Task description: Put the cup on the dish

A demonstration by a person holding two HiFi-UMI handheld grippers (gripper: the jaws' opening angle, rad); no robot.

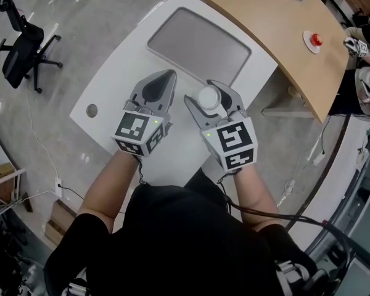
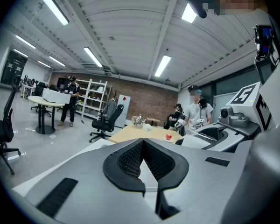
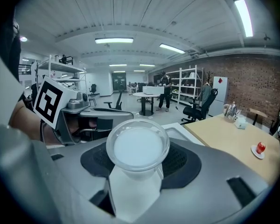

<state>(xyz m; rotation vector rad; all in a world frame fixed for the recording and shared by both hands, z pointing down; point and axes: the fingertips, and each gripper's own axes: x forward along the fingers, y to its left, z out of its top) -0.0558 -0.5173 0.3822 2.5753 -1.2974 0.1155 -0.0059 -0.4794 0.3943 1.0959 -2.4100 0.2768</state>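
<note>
My right gripper [image 1: 202, 92] is shut on a small white cup [image 1: 208, 96], held upright above the white table [image 1: 111, 85]. The right gripper view shows the cup [image 3: 137, 148] gripped by its sides between the black pads, its open top towards the camera. My left gripper [image 1: 167, 78] hovers just to the left of it, shut with nothing in it; its pads [image 2: 130, 160] meet in the left gripper view. A small white dish [image 1: 309, 41] with a red object on it lies far off on the wooden table [image 1: 265, 17], at the back right.
A grey mat [image 1: 199, 45] lies on the white table beyond both grippers. The table has a round cable hole [image 1: 92, 110] at its left. A black office chair [image 1: 21, 48] stands on the floor at the far left. People sit at the right beyond the wooden table.
</note>
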